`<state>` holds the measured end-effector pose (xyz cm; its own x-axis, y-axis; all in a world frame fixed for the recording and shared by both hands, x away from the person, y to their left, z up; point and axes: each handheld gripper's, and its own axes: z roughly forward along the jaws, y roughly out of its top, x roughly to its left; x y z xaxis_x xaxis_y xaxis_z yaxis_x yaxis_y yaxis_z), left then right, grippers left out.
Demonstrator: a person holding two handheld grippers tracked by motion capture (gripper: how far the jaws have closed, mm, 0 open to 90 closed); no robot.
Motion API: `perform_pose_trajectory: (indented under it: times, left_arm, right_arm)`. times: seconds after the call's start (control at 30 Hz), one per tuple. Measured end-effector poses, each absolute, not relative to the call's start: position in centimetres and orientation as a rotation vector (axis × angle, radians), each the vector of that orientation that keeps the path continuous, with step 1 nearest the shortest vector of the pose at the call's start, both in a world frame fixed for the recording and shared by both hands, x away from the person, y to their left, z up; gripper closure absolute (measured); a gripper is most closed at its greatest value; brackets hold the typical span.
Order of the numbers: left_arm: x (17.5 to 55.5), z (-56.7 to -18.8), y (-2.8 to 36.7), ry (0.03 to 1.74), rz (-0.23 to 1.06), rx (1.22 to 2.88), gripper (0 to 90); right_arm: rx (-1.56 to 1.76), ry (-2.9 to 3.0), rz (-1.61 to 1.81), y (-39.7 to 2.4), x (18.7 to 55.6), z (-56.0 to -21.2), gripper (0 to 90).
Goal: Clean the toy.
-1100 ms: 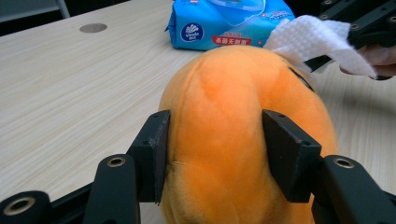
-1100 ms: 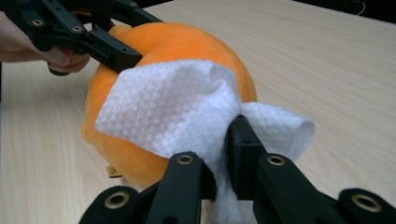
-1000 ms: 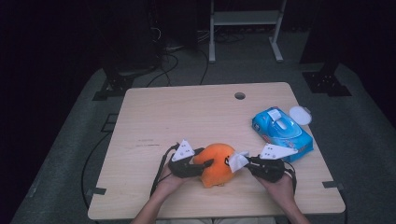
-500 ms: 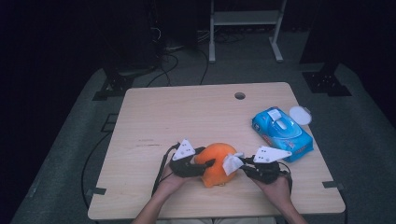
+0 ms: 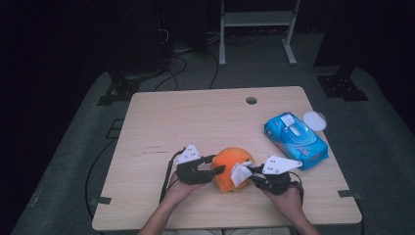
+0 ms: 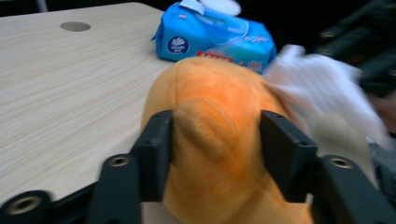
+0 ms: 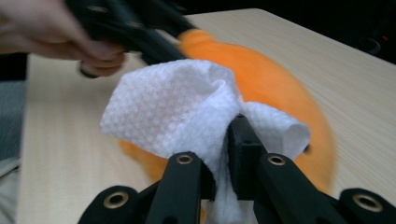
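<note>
Left gripper [image 6: 215, 140] just closing, clamped on orange plush toy [image 5: 231, 167] at table's [image 5: 195, 122] near middle; right gripper [image 7: 219, 154] pinching white wipe [image 7: 177, 107] against toy. Blue wipes pack [image 5: 295, 139] near right.

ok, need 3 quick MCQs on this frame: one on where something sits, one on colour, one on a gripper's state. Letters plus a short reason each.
1. Where does the blue wipes pack lie on the table in the high view?
A. near the left edge
B. right of the orange plush toy, by the right edge
C. on the round hole

2. What colour is the wipe in the right gripper?
A. white
B. blue
C. yellow

3. How does the left gripper stand?
A. shut on the wipe
B. open above bare wood
C. clamped on the plush toy

Answers: 1 B, the pack lies at the right edge beside the toy. 2 A, the textured sheet is white. 3 C, both pads press into the orange plush.
</note>
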<state>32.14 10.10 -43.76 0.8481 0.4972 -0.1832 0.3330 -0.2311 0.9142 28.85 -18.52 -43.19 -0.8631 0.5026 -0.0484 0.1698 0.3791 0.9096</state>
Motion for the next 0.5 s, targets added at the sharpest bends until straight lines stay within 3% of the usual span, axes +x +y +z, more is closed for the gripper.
perform_pose_trajectory:
  times: [0.07, 0.1, 0.27, 0.5]
  left_arm:
    - [32.2, -43.7, 10.0, 0.627, 0.158, 1.828, 36.5]
    - [32.1, -43.8, 9.9, 0.619, 0.158, 1.828, 36.6]
    - [32.4, -44.0, 10.1, 0.653, 0.165, 1.826, 50.1]
    - [32.3, -43.8, 10.2, 0.673, 0.176, 1.836, 53.7]
  right_arm:
    - [0.663, 2.301, 1.44, -19.7, 29.4, -43.4, 82.2]
    - [0.693, 2.295, 1.427, -20.1, 29.6, -43.5, 82.2]
    - [0.59, 2.309, 1.431, -18.7, 28.4, -43.2, 82.1]
    - [0.312, 2.428, 1.328, -14.8, 26.5, -44.0, 82.2]
